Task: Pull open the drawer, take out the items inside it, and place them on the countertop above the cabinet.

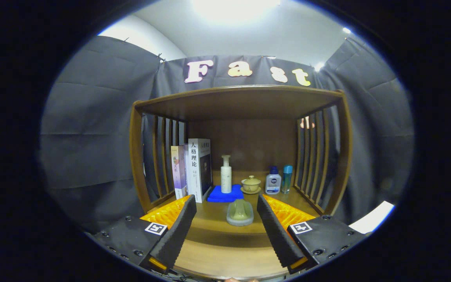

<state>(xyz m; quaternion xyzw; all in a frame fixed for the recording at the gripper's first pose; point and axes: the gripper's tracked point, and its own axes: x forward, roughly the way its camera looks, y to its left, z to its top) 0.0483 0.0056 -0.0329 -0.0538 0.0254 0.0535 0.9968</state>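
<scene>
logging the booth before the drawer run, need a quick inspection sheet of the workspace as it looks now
surface: wooden countertop under a wooden shelf frame with slatted sides
job's things: drawer nothing seen; pale green soap dish lies on the countertop just ahead of the fingers
clutter: two upright books at the left slats; white pump bottle standing on a blue pad; lidded tea bowl on its saucer; white bottle with blue cap; slim teal bottle by the right slats
grippers: hand-held gripper open, fingers apart, touching nothing
cables: nothing seen
surroundings: black cloth wall, white ceiling with a bright light
</scene>
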